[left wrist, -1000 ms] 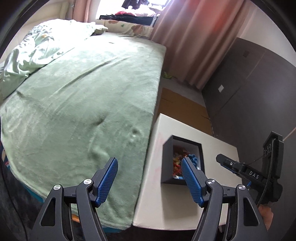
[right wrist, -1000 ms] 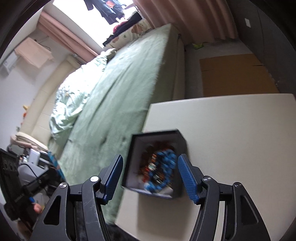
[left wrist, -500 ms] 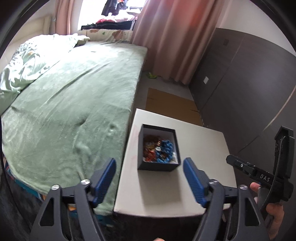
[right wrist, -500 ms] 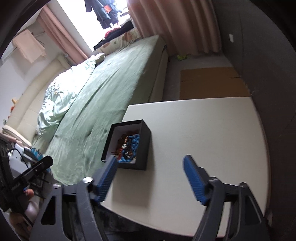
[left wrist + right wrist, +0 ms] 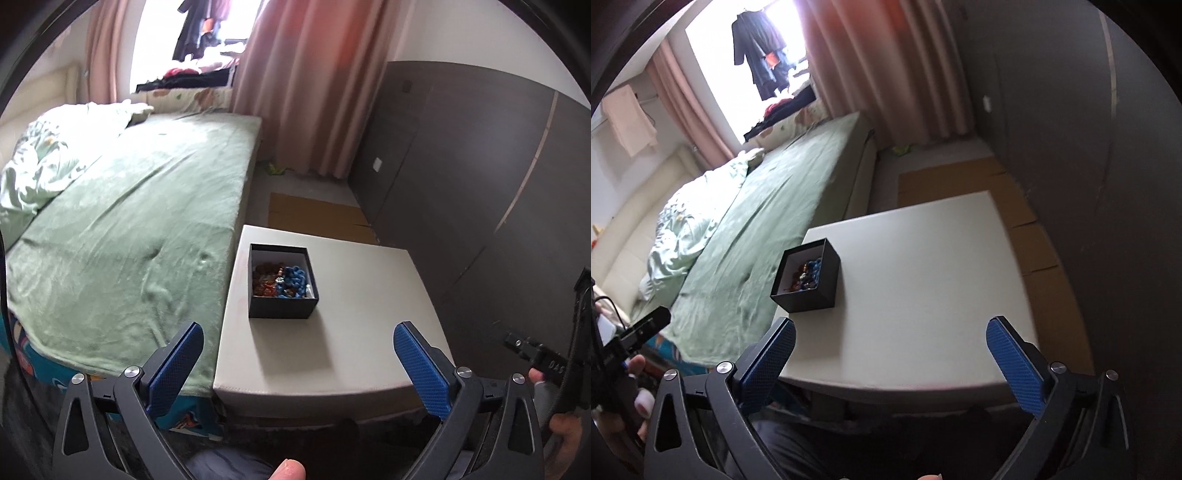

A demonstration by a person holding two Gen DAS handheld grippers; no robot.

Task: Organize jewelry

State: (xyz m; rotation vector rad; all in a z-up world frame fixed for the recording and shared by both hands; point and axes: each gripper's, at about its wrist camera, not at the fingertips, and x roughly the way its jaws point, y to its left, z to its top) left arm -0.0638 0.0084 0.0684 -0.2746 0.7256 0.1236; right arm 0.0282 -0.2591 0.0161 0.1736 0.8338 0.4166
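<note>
The left gripper [image 5: 297, 363] was spread wide with nothing between its blue pads [image 5: 176, 363], hanging above the near edge of the table [image 5: 332, 354]. The right gripper [image 5: 891, 363] was likewise released and empty, its blue pads [image 5: 1014, 363] well apart, held above the near side of the same table [image 5: 923, 295].

A black box [image 5: 282, 303] stood open on the table's left part, close to the edge beside the bed [image 5: 129, 229]. In the right wrist view the box [image 5: 809, 295] sat to the far left of the gripper, well apart from both fingers. Inside it lay the jewelry [image 5: 280, 280]: a heap of blue beads on the right side of the box and brown and reddish beads on the left, with a small pale piece between them. From the right wrist view the jewelry [image 5: 807, 275] was partly hidden by the near wall of the box.

The bed carried a green blanket, with a rumpled pale quilt [image 5: 44, 162] at its far left. Beyond the table a flat sheet of cardboard [image 5: 314, 218] lay on the floor, next to a dark wardrobe [image 5: 480, 177] on the right. Pink curtains [image 5: 306, 85] hung at the far end beside a bright window.

At the right edge of the left wrist view, a hand [image 5: 561, 424] gripped the handle of the other tool.
</note>
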